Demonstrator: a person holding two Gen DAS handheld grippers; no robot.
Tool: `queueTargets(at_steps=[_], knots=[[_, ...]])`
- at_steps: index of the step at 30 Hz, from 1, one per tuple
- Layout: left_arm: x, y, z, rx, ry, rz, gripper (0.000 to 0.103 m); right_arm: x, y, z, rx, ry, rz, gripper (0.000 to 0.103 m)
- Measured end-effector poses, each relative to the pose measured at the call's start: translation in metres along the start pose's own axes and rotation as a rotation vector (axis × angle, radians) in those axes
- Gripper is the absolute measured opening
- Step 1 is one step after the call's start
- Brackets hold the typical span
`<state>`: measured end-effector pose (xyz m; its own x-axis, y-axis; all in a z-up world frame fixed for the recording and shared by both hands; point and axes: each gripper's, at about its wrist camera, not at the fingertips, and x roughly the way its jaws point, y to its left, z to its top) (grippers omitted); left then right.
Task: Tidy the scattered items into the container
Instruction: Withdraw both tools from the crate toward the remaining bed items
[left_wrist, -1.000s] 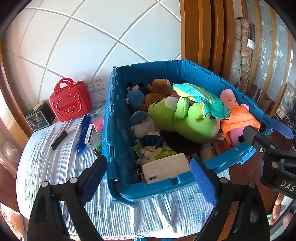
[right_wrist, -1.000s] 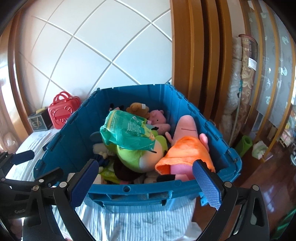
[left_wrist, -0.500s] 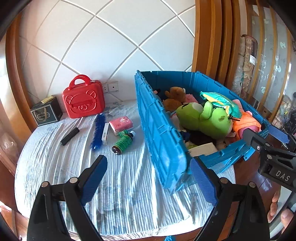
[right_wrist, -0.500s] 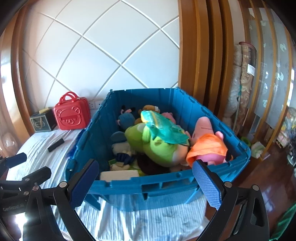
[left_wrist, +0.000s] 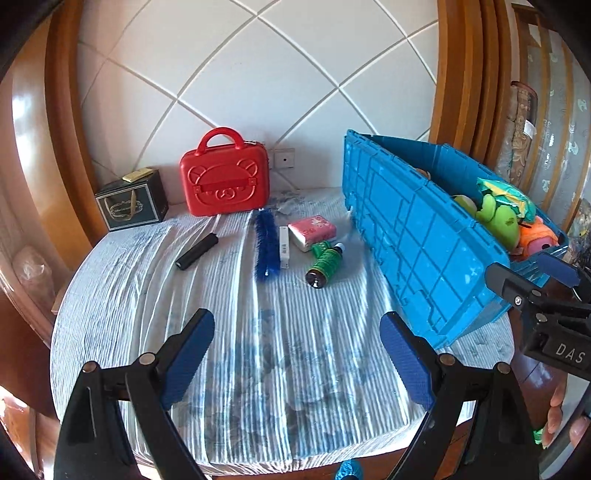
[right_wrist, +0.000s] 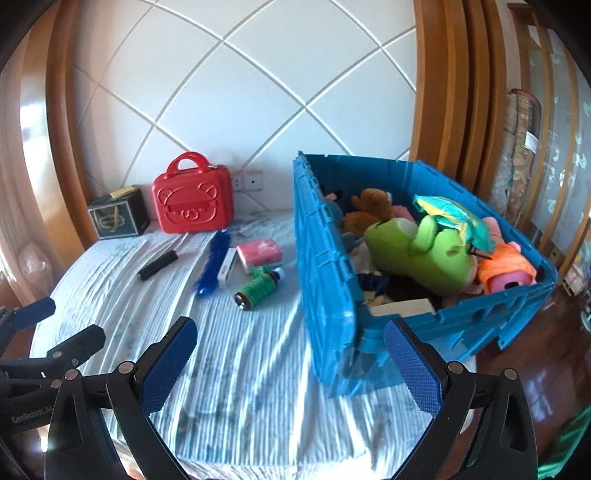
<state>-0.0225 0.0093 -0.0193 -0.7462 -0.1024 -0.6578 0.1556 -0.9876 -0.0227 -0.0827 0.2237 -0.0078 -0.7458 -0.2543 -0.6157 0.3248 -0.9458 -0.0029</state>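
A blue plastic crate (left_wrist: 417, 236) (right_wrist: 325, 273) stands on the right of the striped cloth, full of plush toys such as a green frog (right_wrist: 417, 251). Left of it lie a green bottle (left_wrist: 325, 260) (right_wrist: 258, 286), a pink packet (left_wrist: 312, 229) (right_wrist: 258, 253), a white stick (left_wrist: 283, 246), a blue brush (left_wrist: 266, 245) (right_wrist: 212, 267) and a black tube (left_wrist: 196, 251) (right_wrist: 157, 266). My left gripper (left_wrist: 297, 354) is open and empty, well short of the items. My right gripper (right_wrist: 290, 365) is open and empty, near the crate's front corner.
A red bear case (left_wrist: 223, 181) (right_wrist: 192, 201) and a dark gift box (left_wrist: 129, 201) (right_wrist: 116, 218) stand at the back by the tiled wall. The table's round edge runs along the front. Wooden panels and rolled mats (left_wrist: 521, 122) stand on the right.
Both grippers have swung left, away from the crate's inside. The scattered items on the cloth have come into the middle of both views. Both stay open.
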Motion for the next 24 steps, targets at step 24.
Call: queueTargets(at_steps=[24], knots=[[0.213,0.131,0.010,-0.234,0.316,0.191,0.090,0.269,0.083,0.036,-0.090,0.304,0.202,0.103]])
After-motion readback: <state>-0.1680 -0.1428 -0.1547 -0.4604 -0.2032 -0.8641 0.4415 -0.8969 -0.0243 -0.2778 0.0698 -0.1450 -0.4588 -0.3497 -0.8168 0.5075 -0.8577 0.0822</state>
